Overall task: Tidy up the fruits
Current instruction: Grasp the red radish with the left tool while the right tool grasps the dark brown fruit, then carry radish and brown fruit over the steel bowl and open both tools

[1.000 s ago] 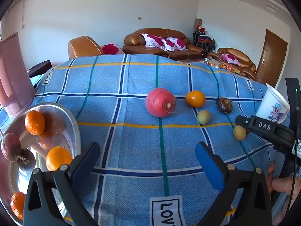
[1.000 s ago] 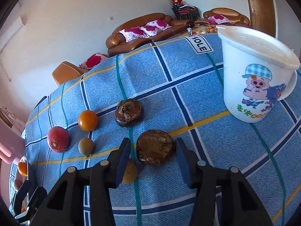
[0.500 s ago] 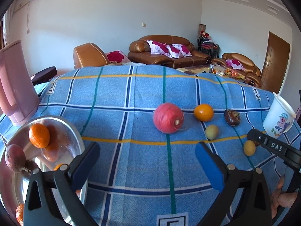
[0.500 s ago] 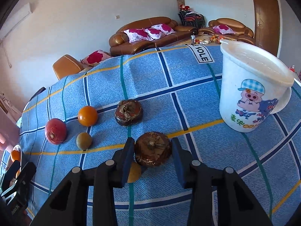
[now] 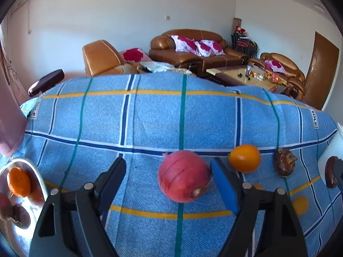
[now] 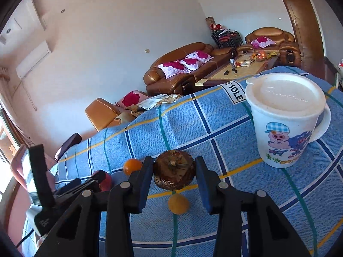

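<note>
A big red round fruit [image 5: 184, 178] lies on the blue checked cloth between the fingers of my left gripper [image 5: 169, 175]. The jaws are closing; the right pad [image 5: 223, 186] is almost at the fruit and the left pad is still well clear. My right gripper [image 6: 173, 167] is shut on a brown, rough-skinned fruit [image 6: 173, 171] and holds it above the cloth. On the cloth lie an orange [image 5: 244, 158], a second brown fruit [image 5: 284, 165] and a small yellow fruit [image 6: 178, 203]. A metal bowl [image 5: 36, 171] at the left holds oranges [image 5: 18, 184] and dark fruit.
A white lidded mug with a pig picture [image 6: 285, 124] stands to the right of the held fruit. A pink jug [image 5: 10, 128] stands at the far left behind the bowl. Sofas and a coffee table lie beyond the table's far edge.
My left gripper has moved forward and right until the red fruit sits between its fingers, and its jaws have narrowed. My right gripper has closed on the brown fruit and lifted it off the cloth.
</note>
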A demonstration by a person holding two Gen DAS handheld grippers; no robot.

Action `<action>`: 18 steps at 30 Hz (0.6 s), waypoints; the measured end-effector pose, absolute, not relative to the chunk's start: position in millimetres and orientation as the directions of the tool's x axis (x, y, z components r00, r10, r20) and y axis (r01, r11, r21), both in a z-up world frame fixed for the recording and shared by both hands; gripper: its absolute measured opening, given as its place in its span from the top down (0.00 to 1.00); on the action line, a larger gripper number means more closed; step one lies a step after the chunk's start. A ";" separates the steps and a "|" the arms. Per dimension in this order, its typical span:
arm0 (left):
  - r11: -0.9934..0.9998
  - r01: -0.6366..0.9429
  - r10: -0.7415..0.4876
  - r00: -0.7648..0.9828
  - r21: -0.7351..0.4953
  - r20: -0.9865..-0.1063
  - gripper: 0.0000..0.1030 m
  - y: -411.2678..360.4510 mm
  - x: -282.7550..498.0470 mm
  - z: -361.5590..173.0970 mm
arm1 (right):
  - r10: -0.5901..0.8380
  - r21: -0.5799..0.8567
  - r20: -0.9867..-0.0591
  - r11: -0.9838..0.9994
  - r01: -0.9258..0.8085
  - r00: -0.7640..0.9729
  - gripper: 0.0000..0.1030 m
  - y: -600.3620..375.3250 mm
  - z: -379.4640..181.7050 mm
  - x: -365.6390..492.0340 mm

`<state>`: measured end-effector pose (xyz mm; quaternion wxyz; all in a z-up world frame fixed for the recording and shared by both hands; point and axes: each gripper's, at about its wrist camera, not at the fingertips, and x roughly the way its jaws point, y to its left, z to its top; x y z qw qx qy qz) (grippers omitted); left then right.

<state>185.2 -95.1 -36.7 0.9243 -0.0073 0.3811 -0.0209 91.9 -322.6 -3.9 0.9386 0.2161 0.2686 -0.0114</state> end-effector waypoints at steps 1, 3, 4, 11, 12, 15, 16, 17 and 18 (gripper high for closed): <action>0.998 0.034 -0.062 0.698 -0.053 -0.713 0.23 -93.2 188.6 -38.5 | 0.082 0.386 -0.508 0.911 0.141 0.858 0.60 -320.6 -3.5 93.5; 0.996 0.035 -0.080 0.681 -0.077 -0.728 0.27 -91.6 192.7 -42.1 | 0.073 0.367 -0.507 0.920 0.139 0.859 0.60 -316.2 -2.4 94.8; 0.995 0.043 -0.094 0.669 -0.088 -0.737 0.33 -91.7 194.8 -44.1 | 0.072 0.359 -0.509 0.923 0.136 0.858 0.60 -312.9 -2.7 95.2; 0.984 0.071 -0.170 0.646 -0.164 -0.744 0.47 -89.1 194.4 -47.8 | 0.029 0.277 -0.507 0.952 0.131 0.861 0.60 -302.3 -1.8 93.0; 0.983 0.055 -0.166 0.655 -0.173 -0.737 0.47 -85.8 193.3 -46.4 | 0.028 0.277 -0.506 0.952 0.132 0.862 0.60 -304.0 -2.2 90.7; 0.981 0.049 -0.169 0.700 -0.189 -0.694 0.47 -80.2 179.7 -38.8 | 0.015 0.261 -0.502 0.956 0.135 0.865 0.60 -303.8 -2.5 89.4; 0.983 0.051 -0.160 0.717 -0.178 -0.679 0.47 -80.6 174.1 -36.1 | 0.009 0.250 -0.499 0.959 0.135 0.866 0.60 -302.2 -2.5 89.3; 0.986 0.053 -0.147 0.734 -0.160 -0.663 0.47 -82.6 167.7 -33.0 | 0.005 0.240 -0.496 0.962 0.131 0.868 0.60 -300.6 -2.4 88.9; 0.988 0.060 -0.139 0.749 -0.142 -0.648 0.47 -85.8 161.3 -29.7 | -0.002 0.227 -0.492 0.965 0.131 0.871 0.60 -298.4 -2.3 87.8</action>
